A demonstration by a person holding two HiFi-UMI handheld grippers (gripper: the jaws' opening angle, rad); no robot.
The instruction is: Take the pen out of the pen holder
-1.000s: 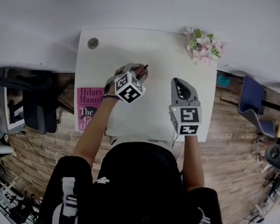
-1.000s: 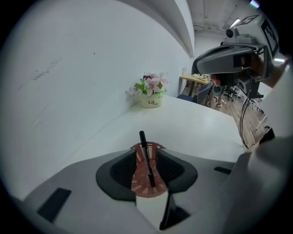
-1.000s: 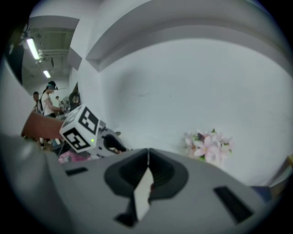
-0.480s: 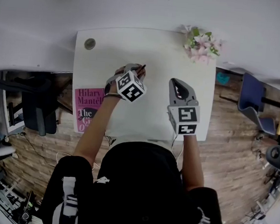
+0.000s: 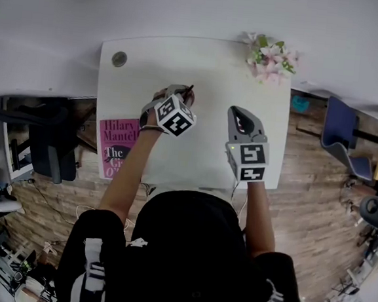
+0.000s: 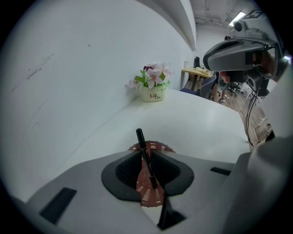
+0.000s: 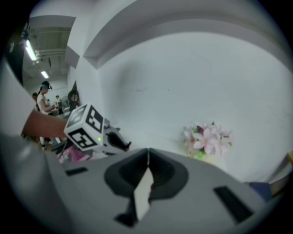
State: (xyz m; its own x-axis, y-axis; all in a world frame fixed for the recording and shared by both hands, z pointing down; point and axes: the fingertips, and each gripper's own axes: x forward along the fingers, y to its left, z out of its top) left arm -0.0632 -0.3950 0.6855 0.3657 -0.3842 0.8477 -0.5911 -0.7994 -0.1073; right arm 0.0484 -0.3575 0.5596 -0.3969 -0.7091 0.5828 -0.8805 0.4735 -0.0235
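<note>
A thin black pen (image 6: 145,157) stands tilted in a reddish-brown pen holder (image 6: 155,147) with white dashes on the white table (image 5: 215,77). My left gripper (image 6: 143,151) is right over the holder. Its jaws have just been closing with the pen between them, and the tips now press the pen's shaft. In the head view the pen's top (image 5: 190,90) sticks out past the left gripper (image 5: 184,98), which hides the holder. My right gripper (image 5: 239,113) hovers to the right, apart from the holder. The right gripper (image 7: 148,151) is shut with nothing in it.
A small pot of pink flowers (image 5: 269,57) stands at the table's far right corner by the wall. A round cable grommet (image 5: 119,59) sits at the far left corner. A pink book (image 5: 115,147) lies at the table's left side. A blue chair (image 5: 341,137) stands right of the table.
Both grippers stay where they were, the left one over the holder. Only the picture has shifted slightly.
</note>
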